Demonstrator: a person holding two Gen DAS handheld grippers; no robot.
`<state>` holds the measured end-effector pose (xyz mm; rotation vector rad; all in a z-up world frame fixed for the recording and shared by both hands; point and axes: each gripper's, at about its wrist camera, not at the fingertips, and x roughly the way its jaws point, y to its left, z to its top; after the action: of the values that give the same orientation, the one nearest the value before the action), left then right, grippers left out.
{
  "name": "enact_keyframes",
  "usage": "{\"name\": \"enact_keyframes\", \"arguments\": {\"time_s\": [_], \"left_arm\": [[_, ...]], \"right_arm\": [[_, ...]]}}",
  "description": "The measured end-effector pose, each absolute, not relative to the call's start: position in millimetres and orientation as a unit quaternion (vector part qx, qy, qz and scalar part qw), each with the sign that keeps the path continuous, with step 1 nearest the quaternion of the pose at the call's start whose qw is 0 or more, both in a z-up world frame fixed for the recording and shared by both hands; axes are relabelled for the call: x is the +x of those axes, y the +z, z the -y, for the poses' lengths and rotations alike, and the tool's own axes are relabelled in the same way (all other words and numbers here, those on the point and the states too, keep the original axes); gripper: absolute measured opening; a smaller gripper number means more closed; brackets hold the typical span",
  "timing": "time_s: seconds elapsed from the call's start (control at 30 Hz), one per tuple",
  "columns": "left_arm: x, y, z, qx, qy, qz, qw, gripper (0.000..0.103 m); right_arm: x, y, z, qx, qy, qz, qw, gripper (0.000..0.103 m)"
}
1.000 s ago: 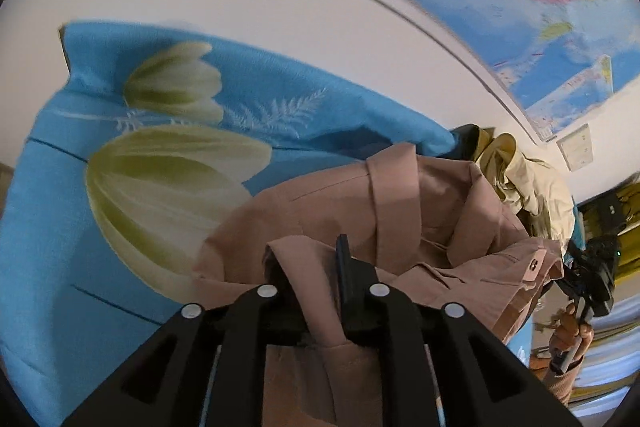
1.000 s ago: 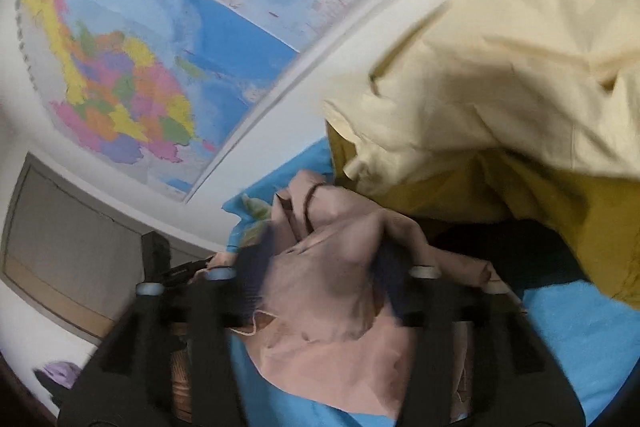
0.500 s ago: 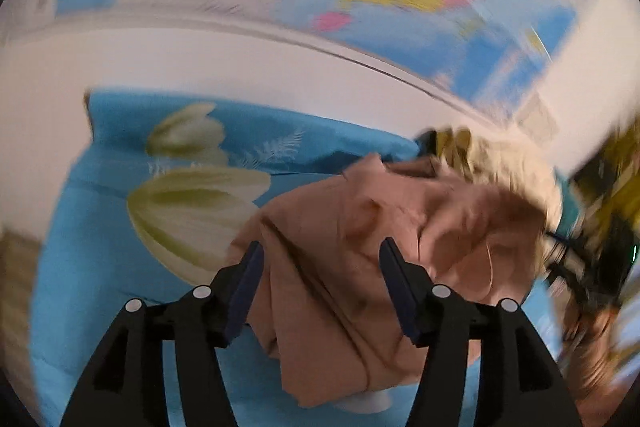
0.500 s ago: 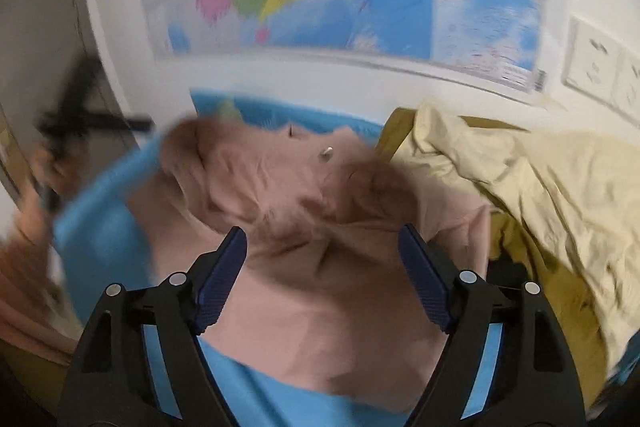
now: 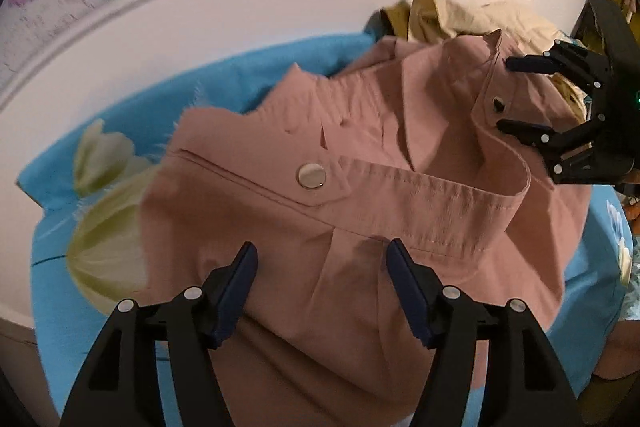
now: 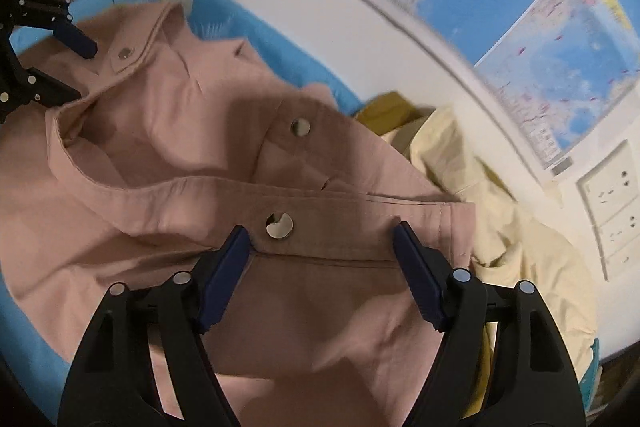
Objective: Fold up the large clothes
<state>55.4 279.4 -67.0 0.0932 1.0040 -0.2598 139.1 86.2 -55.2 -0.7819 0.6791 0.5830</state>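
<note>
A dusty-pink garment [image 5: 360,211] with metal snap buttons lies crumpled on a blue flowered sheet [image 5: 100,131]. It also shows in the right wrist view [image 6: 168,163]. My left gripper [image 5: 320,263] is open and empty, hovering just above the pink waistband near its left end. My right gripper [image 6: 320,247] is open and empty over the waistband's right end, by a snap button [image 6: 279,225]. The right gripper also shows in the left wrist view [image 5: 508,95], and the left gripper shows in the right wrist view [image 6: 76,71].
A pale yellow garment [image 6: 500,259] and an olive one [image 6: 384,111] are heaped to the right of the pink one. A white wall with maps [image 6: 560,67] and sockets [image 6: 612,203] stands right behind the bed.
Both grippers were shut on the pink garment a second ago. They have let it go, and it now lies on the sheet with both grippers open just above it.
</note>
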Motion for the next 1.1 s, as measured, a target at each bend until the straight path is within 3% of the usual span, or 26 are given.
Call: {"name": "enact_keyframes", "arguments": {"time_s": [0.1, 0.17, 0.23, 0.33, 0.43, 0.5, 0.57, 0.6, 0.63, 0.73, 0.8, 0.83, 0.9, 1.1], "left_arm": [[60, -76, -284, 0.037, -0.118, -0.491, 0.862, 0.064], [60, -77, -284, 0.039, -0.111, -0.49, 0.864, 0.05], [60, -75, -289, 0.032, -0.1, -0.484, 0.869, 0.017], [59, -59, -297, 0.013, -0.084, -0.458, 0.885, 0.005], [58, -33, -310, -0.009, -0.058, -0.408, 0.911, 0.004], [61, -23, -320, -0.025, -0.031, -0.388, 0.921, 0.005], [69, -29, -327, -0.022, -0.008, -0.399, 0.917, 0.011], [73, -36, -331, -0.023, 0.006, -0.414, 0.91, 0.025], [76, -44, -335, -0.022, 0.02, -0.428, 0.903, 0.031], [73, -63, -354, -0.059, 0.011, -0.457, 0.888, 0.039], [56, -62, -373, -0.095, -0.003, -0.444, 0.891, 0.046], [48, -60, -378, -0.102, -0.005, -0.436, 0.894, 0.054], [30, -54, -391, -0.108, 0.005, -0.418, 0.902, 0.068], [-13, -58, -393, -0.117, -0.025, -0.407, 0.906, 0.072]], "right_arm": [[141, -55, -83, -0.368, 0.28, -0.327, 0.824, 0.045], [140, -50, -80, -0.365, 0.28, -0.324, 0.827, 0.022], [137, -38, -75, -0.352, 0.288, -0.318, 0.832, 0.011], [136, -4, -60, -0.287, 0.301, -0.299, 0.859, 0.01], [145, 27, -45, -0.22, 0.295, -0.264, 0.892, 0.01], [165, 30, -42, -0.178, 0.3, -0.285, 0.893, 0.01], [183, 14, -48, -0.164, 0.299, -0.324, 0.882, 0.011], [188, -2, -55, -0.183, 0.292, -0.344, 0.874, 0.011], [190, -15, -61, -0.201, 0.282, -0.353, 0.869, 0.015], [186, -30, -65, -0.214, 0.275, -0.358, 0.866, 0.032], [178, -18, -53, -0.186, 0.291, -0.35, 0.871, 0.049], [173, -9, -44, -0.172, 0.289, -0.34, 0.878, 0.06], [160, 11, -21, -0.145, 0.296, -0.32, 0.888, 0.062], [135, 20, 43, -0.07, 0.316, -0.341, 0.883, 0.076]]}}
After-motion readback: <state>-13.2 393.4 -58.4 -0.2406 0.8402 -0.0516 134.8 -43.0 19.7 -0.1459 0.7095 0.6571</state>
